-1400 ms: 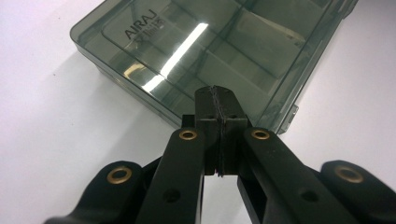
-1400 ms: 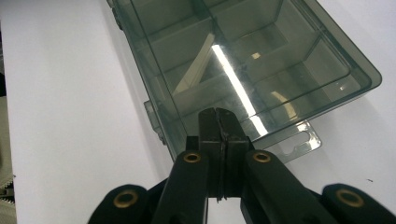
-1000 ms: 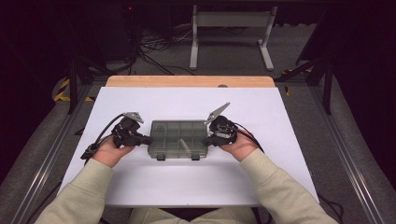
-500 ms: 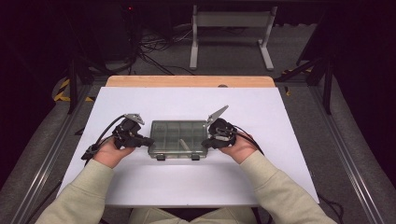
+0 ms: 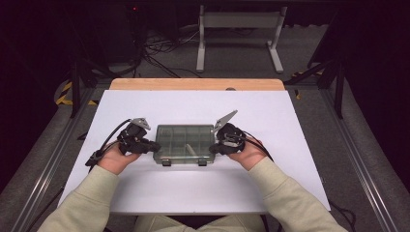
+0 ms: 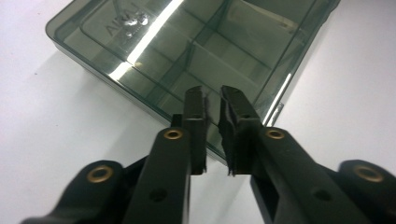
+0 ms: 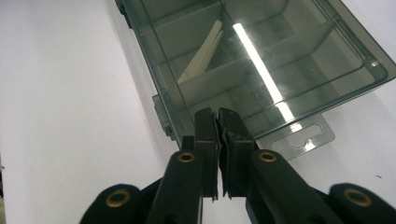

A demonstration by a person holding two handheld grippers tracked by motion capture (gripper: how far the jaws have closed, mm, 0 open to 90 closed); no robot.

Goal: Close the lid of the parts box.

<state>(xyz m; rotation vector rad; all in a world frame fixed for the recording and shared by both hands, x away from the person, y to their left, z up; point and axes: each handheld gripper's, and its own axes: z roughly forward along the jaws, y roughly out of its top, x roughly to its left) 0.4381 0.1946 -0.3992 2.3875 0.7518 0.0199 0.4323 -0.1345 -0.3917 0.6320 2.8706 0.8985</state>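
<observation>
Two claws are flanking the smoky compartment box (image 5: 184,143) lying mid-bench (image 5: 203,193). The left claw (image 6: 212,95), jaws slightly parted, is hovering over the box's end wall; the right claw (image 7: 217,116) is sitting clenched and empty at the opposite end. Uneven pushing is risking the closed box skidding or twisting, rattling the pale stick (image 7: 201,58) inside.

Box (image 5: 183,143) blocks centre; sides open

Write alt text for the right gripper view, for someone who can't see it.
A hand-held gripper, its two black jaws nearly together, points at the end of a clear, smoky plastic box with a shut lid, lying on a white table. Dividers split the box into compartments, and a pale strip leans inside one.
</observation>
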